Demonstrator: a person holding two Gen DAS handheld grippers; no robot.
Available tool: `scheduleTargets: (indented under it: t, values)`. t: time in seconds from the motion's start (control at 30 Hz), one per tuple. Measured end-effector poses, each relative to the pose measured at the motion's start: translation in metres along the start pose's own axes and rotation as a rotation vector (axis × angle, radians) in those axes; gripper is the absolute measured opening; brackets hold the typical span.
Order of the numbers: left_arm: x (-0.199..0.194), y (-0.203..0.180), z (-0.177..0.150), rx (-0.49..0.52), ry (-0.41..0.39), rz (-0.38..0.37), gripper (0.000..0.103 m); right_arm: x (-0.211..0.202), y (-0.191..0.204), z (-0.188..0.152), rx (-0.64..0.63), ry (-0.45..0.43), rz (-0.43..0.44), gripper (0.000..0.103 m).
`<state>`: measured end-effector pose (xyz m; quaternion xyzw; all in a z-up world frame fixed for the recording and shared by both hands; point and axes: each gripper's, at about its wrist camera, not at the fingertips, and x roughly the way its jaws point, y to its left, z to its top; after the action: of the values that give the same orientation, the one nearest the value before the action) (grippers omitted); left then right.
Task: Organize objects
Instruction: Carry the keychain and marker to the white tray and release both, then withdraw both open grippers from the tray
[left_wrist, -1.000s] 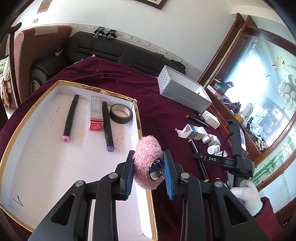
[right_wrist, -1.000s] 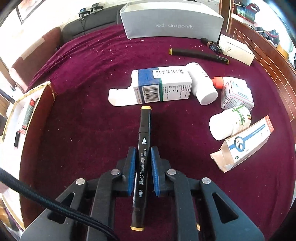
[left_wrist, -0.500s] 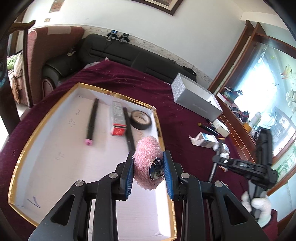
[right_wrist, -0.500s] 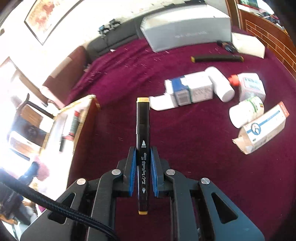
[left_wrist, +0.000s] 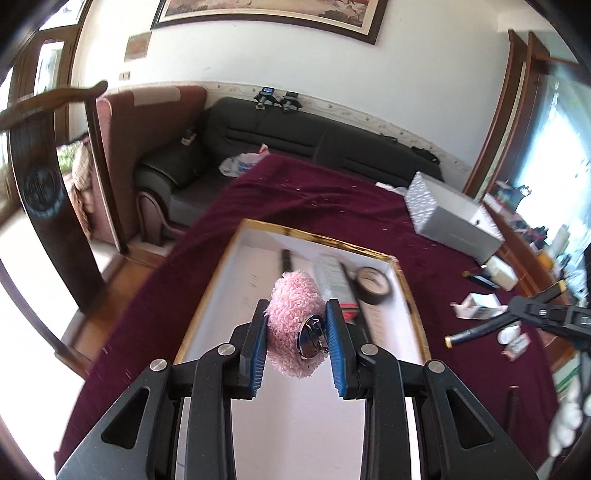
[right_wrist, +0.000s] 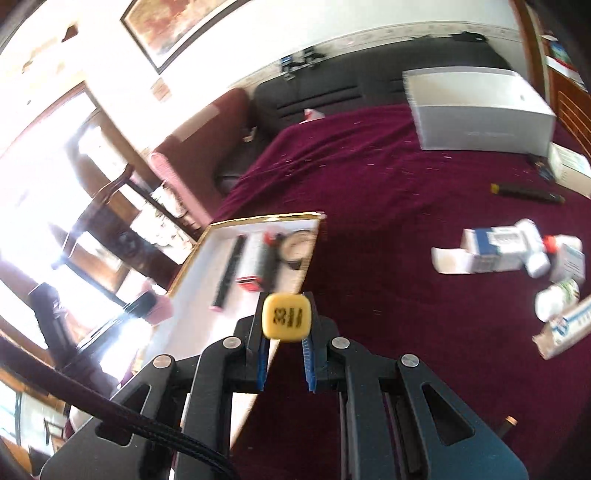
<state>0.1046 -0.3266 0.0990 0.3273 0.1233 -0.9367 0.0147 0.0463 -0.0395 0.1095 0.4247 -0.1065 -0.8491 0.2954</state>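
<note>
My left gripper is shut on a pink fluffy pom-pom with a metal clip, held above the white gold-rimmed tray. The tray holds markers, a red-ended box and a roll of black tape. My right gripper is shut on a black marker with a yellow cap, its end pointing at the camera, held in the air by the tray's right edge. It also shows in the left wrist view.
Medicine boxes and bottles lie on the maroon cloth to the right, with another marker and a grey shoe box behind. A black sofa and a wooden chair stand beyond the table.
My right gripper lifted the marker off the cloth, tipped it up and moved left toward the tray. My left gripper rose and pulled back with the pom-pom.
</note>
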Motion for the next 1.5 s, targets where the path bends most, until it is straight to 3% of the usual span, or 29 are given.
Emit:
scheduleTargets:
  t: [0.33,0.67,0.87,1.1,1.23,1.5]
  values:
    - [0.063,0.010,0.019,0.044,0.116,0.056,0.025,0.082,0.045,0.011,-0.067,0.182,0.077,0.013]
    - [0.106,0.016,0.031,0.039,0.228,0.099,0.025,0.164,0.068,0.039,-0.115,0.276,0.003,0.013]
    - [0.126,0.022,0.027,-0.014,0.294,0.104,0.026,0.183,0.070,0.057,-0.120,0.292,-0.042,0.015]
    - [0.128,0.029,0.032,-0.064,0.294,0.081,0.031,0.210,0.064,0.068,-0.109,0.322,-0.088,0.016]
    - [0.125,0.028,0.031,-0.056,0.273,0.062,0.041,0.223,0.060,0.068,-0.105,0.348,-0.105,0.016]
    - [0.118,0.037,0.031,-0.141,0.235,0.004,0.046,0.214,0.054,0.069,-0.078,0.324,-0.099,0.018]
